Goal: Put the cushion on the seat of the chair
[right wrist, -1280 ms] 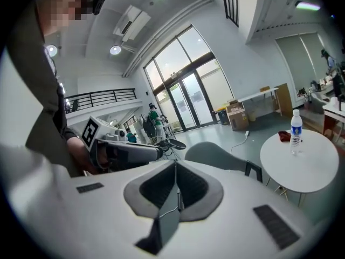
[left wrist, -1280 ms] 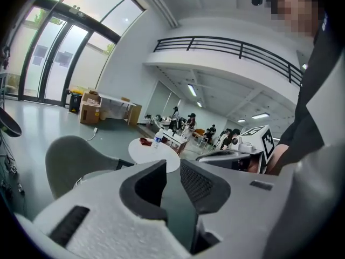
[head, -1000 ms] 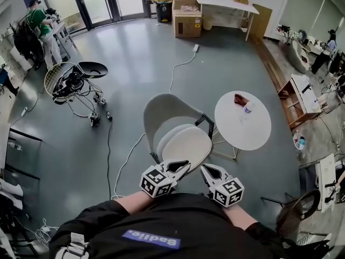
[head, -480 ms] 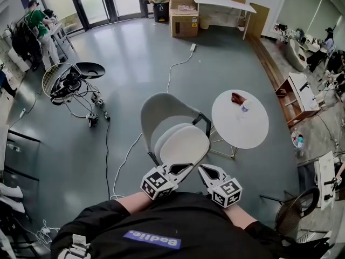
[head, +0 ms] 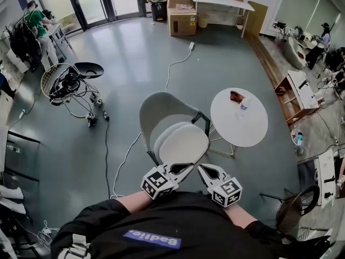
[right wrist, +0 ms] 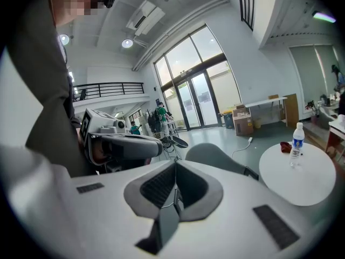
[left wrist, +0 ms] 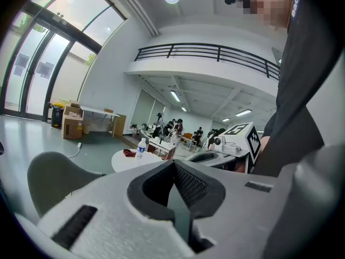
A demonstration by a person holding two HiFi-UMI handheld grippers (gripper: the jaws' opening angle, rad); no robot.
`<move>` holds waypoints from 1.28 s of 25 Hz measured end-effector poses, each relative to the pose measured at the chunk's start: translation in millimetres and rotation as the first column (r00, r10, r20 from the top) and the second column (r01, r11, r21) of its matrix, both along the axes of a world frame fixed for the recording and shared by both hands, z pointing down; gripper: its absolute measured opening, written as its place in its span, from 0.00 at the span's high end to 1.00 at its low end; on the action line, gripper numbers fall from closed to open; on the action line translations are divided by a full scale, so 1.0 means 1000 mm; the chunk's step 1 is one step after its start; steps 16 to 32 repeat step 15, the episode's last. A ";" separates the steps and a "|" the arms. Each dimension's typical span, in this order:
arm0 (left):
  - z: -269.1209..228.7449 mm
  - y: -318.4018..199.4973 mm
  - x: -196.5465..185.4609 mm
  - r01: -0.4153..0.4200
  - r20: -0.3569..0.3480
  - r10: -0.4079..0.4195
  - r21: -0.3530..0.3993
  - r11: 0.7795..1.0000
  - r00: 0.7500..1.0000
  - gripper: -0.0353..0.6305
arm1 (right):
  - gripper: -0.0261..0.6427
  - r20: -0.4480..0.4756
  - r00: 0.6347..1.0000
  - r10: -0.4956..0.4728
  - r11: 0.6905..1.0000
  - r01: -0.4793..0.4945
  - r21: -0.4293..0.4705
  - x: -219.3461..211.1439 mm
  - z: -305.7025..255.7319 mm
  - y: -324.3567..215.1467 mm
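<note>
The pale cushion (head: 180, 145) lies flat on the seat of the grey chair (head: 161, 108), centre of the frame, so the placing step looks done. Both tools sit at the lower centre, close to the person's body and just short of the cushion's near edge. The left gripper (head: 180, 170) has its jaws clenched on nothing, and the right gripper (head: 207, 171) is pressed shut the same way, empty.

By the look of it, only a tidy-up could be left. The cushion seems to sit slightly towards the front right of the seat. Any nudge would need the jaws released first, then a short reach forward to the near rim.

Around it, the round white bench (head: 240, 128) stands just right of the chair, carrying 1 water bottle (head: 241, 108) and a red item (head: 233, 96); a wide right-hand swing could clip it. A white cable (head: 175, 66) trails across the floor above the chair. A cardboard box (head: 181, 18) sits at the top, well apart.
</note>
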State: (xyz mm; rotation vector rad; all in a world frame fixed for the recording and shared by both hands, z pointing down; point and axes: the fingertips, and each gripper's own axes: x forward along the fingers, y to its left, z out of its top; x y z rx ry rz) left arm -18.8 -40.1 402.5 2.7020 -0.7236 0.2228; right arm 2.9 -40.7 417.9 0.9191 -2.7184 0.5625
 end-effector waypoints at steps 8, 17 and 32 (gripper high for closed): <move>-0.001 0.001 0.000 -0.002 0.002 0.002 -0.005 1.000 1.000 0.92 | 0.92 0.005 1.000 0.006 1.000 -0.006 -0.007 0.000 0.000 0.000; 0.001 0.003 0.003 0.000 0.003 0.000 -0.006 1.000 1.000 0.92 | 0.92 0.006 1.000 0.005 1.000 -0.005 -0.005 0.004 0.001 0.002; 0.001 0.003 0.003 0.000 0.003 0.000 -0.006 1.000 1.000 0.92 | 0.92 0.006 1.000 0.005 1.000 -0.005 -0.005 0.004 0.001 0.002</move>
